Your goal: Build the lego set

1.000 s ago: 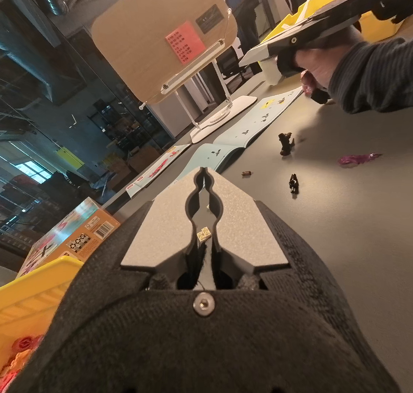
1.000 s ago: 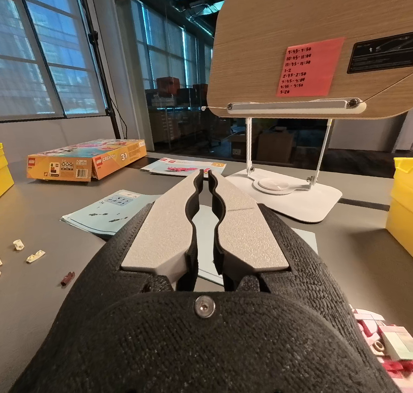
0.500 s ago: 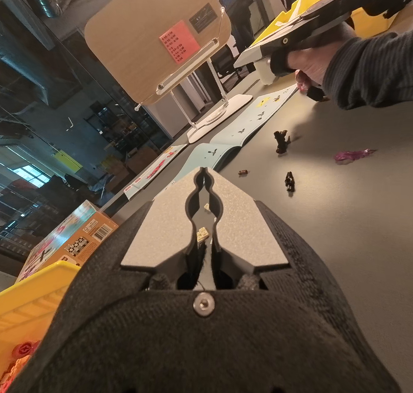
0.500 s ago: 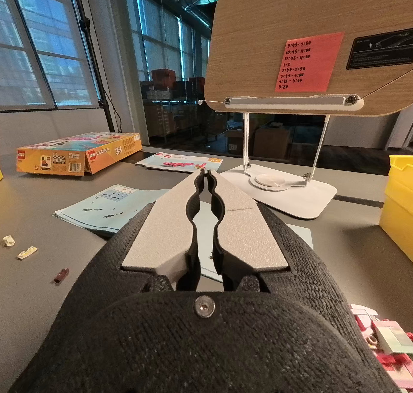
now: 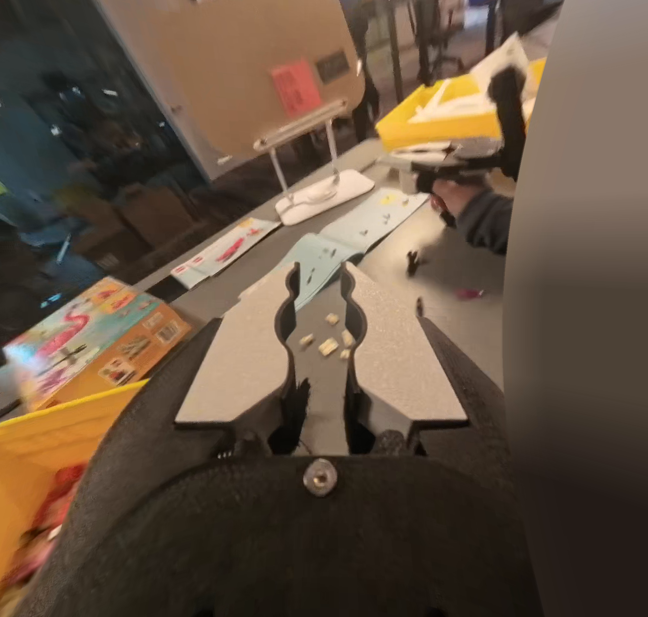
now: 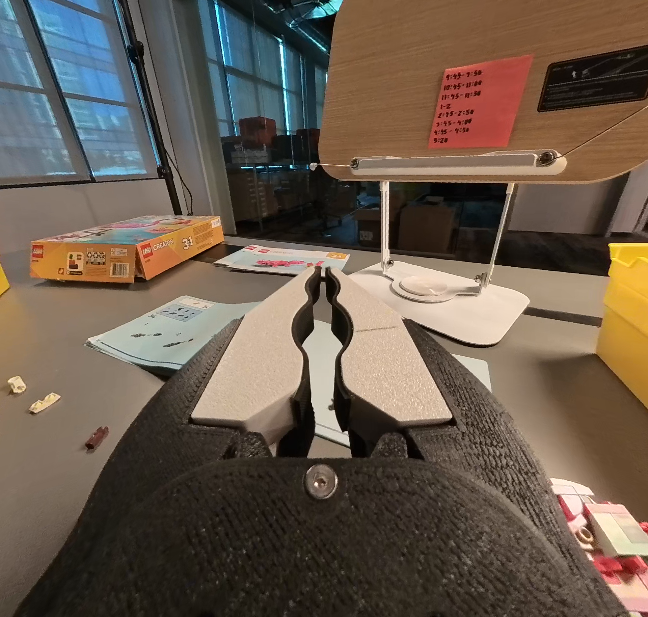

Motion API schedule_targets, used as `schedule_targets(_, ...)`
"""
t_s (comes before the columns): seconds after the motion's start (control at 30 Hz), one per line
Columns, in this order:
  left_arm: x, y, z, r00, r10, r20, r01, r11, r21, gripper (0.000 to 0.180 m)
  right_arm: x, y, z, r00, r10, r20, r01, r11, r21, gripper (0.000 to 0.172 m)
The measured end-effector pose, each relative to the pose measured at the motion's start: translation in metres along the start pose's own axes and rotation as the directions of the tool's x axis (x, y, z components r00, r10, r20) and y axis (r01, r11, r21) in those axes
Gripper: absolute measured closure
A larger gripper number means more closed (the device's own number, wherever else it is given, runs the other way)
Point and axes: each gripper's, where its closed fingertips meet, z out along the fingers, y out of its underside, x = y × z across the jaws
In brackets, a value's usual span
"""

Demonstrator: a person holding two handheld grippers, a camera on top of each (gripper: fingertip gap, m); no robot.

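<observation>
My left gripper is open with nothing between its pads. It hangs over the grey table, and several small tan bricks lie on the table, seen through the gap between the fingers. An open light-blue instruction booklet lies just ahead. My right gripper is shut, with nothing visible between its tips, above the same booklet. It also shows in the left wrist view, held by a hand at the far right. The left view is blurred by motion.
A wooden book stand on a white base stands ahead. An orange toy box and a second booklet lie at the back. Yellow bins flank the table. Small black pieces, a pink piece and cream pieces lie loose. There is about 35 cm between the tips of the two grippers. From either gripper's tips it is about 25 cm to the pink piece.
My left gripper has opened from shut, and its view has swung so the tan bricks show between the fingers. My right gripper stays shut and has drifted slightly.
</observation>
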Motion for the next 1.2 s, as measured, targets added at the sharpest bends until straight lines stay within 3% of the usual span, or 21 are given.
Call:
schedule_targets(0.07,-0.039,0.014,-0.02,0.99,0.085,0.109,-0.068,0.986,-0.153,0.162,0.001,-0.001,-0.001,1.0,0.008,-0.001,-0.008,1.0,0.009,0.171)
schedule_targets(0.13,-0.094,0.041,-0.043,0.961,0.133,0.243,-0.033,0.927,-0.374,0.151,0.002,-0.002,-0.001,1.0,0.021,-0.002,-0.021,1.0,0.016,0.171)
schedule_targets(0.2,-0.129,0.078,-0.06,0.958,0.066,0.279,0.102,0.831,-0.547,0.14,0.004,-0.003,-0.002,0.999,0.035,-0.003,-0.034,0.999,0.02,0.171)
schedule_targets(0.27,-0.136,0.115,-0.063,0.974,-0.11,0.198,0.214,0.729,-0.65,0.143,0.005,-0.003,-0.002,0.999,0.045,-0.006,-0.045,0.999,0.026,0.171)
schedule_targets(0.3,-0.137,0.134,-0.065,0.959,-0.211,0.187,0.281,0.656,-0.7,0.146,0.006,-0.003,-0.002,0.999,0.05,-0.006,-0.049,0.998,0.029,0.171)
schedule_targets(0.37,-0.136,0.172,-0.077,0.902,-0.376,0.213,0.377,0.445,-0.812,0.146,0.007,-0.004,-0.003,0.998,0.061,-0.006,-0.06,0.998,0.032,0.171)
schedule_targets(0.43,-0.133,0.197,-0.089,0.852,-0.457,0.257,0.403,0.258,-0.878,0.143,0.008,-0.005,-0.004,0.998,0.07,-0.007,-0.069,0.997,0.039,0.171)
schedule_targets(0.53,-0.144,0.229,-0.113,0.875,-0.377,0.303,0.348,0.055,-0.936,0.14,0.009,-0.005,-0.004,0.997,0.081,-0.009,-0.081,0.996,0.043,0.171)
schedule_targets(0.6,-0.147,0.243,-0.125,0.895,-0.327,0.303,0.305,-0.046,-0.951,0.136,0.01,-0.005,-0.004,0.996,0.089,-0.009,-0.089,0.995,0.045,0.171)
schedule_targets(0.87,-0.148,0.248,-0.142,0.941,-0.25,0.229,0.172,-0.23,-0.958,0.136,0.014,-0.005,-0.004,0.992,0.122,-0.01,-0.121,0.991,0.051,0.17)
schedule_targets(1.2,-0.142,0.254,-0.152,0.957,-0.236,0.168,0.08,-0.342,-0.936,0.143,0.016,-0.005,-0.004,0.989,0.144,-0.014,-0.143,0.988,0.056,0.17)
